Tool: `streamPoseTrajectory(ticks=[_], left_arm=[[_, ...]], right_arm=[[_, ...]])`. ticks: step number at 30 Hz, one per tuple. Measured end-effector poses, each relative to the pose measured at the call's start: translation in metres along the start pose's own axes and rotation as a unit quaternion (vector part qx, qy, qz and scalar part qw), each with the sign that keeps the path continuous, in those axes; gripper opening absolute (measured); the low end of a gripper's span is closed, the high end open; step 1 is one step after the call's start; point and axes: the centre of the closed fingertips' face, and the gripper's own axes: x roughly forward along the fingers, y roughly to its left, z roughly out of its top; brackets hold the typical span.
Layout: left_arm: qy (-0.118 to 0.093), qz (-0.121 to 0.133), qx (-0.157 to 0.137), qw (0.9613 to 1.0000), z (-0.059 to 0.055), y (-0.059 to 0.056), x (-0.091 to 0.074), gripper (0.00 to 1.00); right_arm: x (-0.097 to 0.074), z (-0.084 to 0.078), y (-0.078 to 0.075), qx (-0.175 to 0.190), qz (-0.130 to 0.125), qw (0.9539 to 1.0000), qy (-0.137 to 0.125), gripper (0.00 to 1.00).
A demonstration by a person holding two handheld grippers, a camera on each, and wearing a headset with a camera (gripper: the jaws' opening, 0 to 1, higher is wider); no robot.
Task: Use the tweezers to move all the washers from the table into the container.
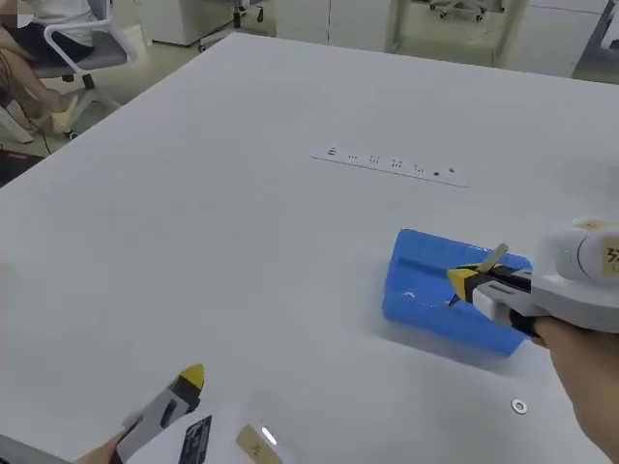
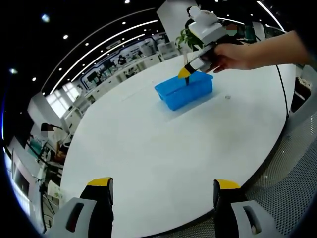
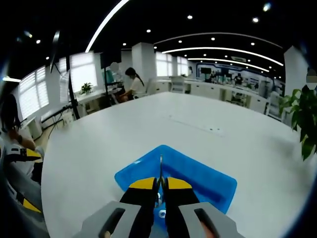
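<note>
Nearest, the left tool (image 2: 163,184) hung released, jaws apart, above the tabletop (image 1: 242,242). 1 washer (image 1: 519,406) lay flat near the blue container (image 1: 426,311): light, thin, slippery, likely best pinched across its rim. Farther on, the right tool (image 3: 160,183) was clenched on the tweezers (image 3: 161,167), tips inside the container.

On my table (image 1: 242,193), container (image 1: 450,307) right of centre, tweezers (image 1: 493,258) in my right gripper (image 1: 462,278) above it, a washer (image 1: 519,407) before it, perhaps another inside, left gripper (image 2: 163,182) near-left.
</note>
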Motion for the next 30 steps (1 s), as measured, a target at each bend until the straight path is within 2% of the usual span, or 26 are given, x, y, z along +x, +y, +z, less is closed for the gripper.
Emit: streamPoseTrajectory(ticks=[11,24,26,30], left_arm=[[0.003,-0.002,0.001,1.0,-0.001,-0.001,0.0,0.84],[-0.002,0.001,-0.002,1.0,0.001,0.001,-0.001,0.84],[-0.002,0.002,-0.003,1.0,0.001,0.001,-0.001,0.84],[-0.004,0.002,-0.001,1.0,0.002,0.001,-0.002,0.84]], right_arm=[[0.016,-0.014,-0.003,0.0,0.001,0.9998,0.019,0.03],[0.015,-0.016,-0.001,-0.003,0.004,0.9996,0.027,0.03],[0.01,-0.01,-0.003,-0.012,-0.003,0.9998,0.018,0.03],[-0.004,0.003,-0.001,-0.005,0.0,1.0,0.002,0.03]])
